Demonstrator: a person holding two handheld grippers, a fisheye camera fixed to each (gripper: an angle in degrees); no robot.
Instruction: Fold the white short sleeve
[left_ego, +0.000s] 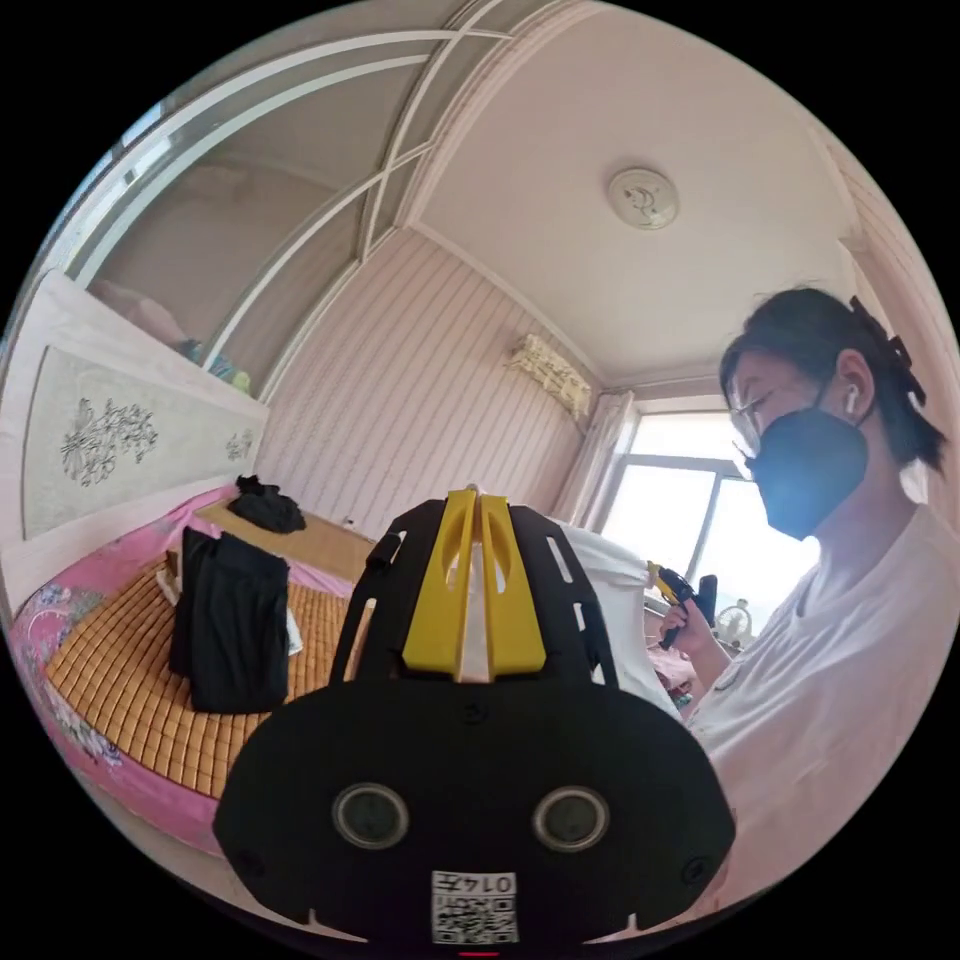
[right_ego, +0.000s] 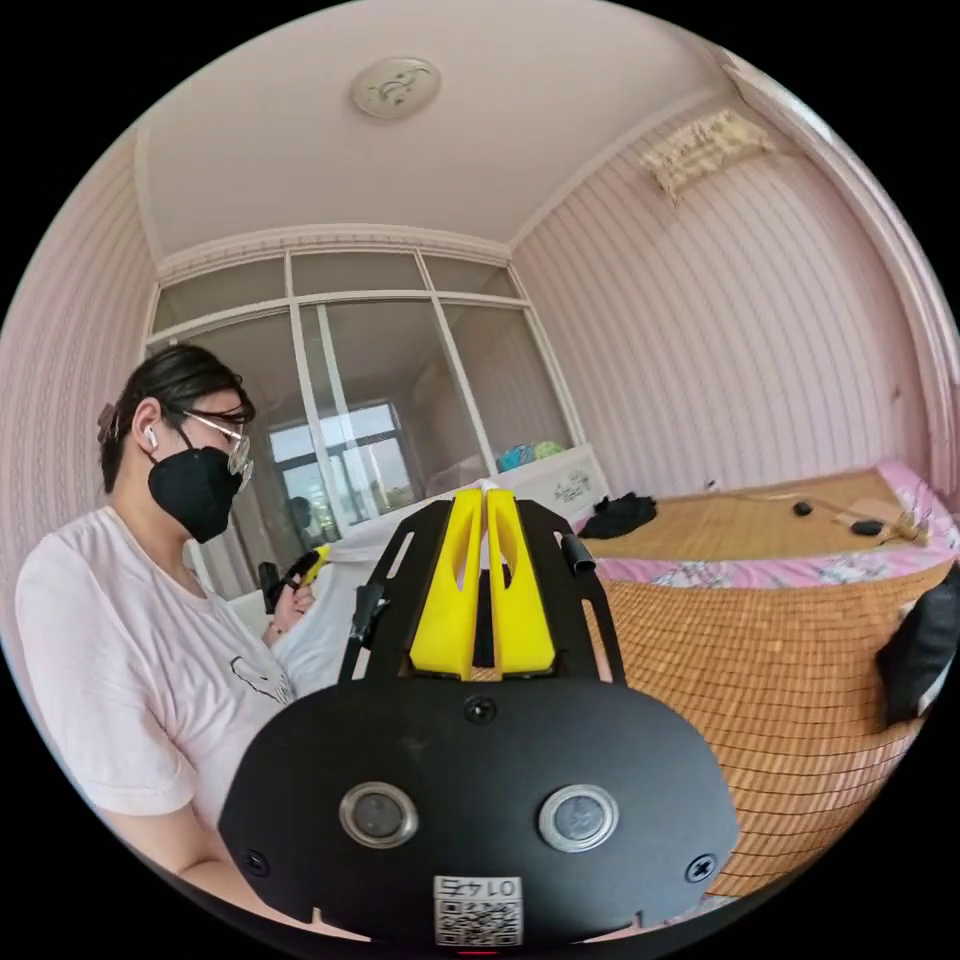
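Holding the white short sleeve (left_ego: 610, 590) stretched in the air between both grippers, above the bed (right_ego: 760, 660) with its bamboo mat. Left gripper (left_ego: 476, 500) fingers clenched on white cloth; right gripper (right_ego: 484, 500) fingers closed, probably pinching an edge too. Keep tension even, lower flat before folding, clear of the black clothes (left_ego: 232, 630).

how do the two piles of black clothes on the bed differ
The folded black clothes lie in a flat, neat rectangle on the woven mat. The crumpled black clothes sit in a loose heap farther back, near the striped wall, and look smaller from here. Both are black and rest on the bed.
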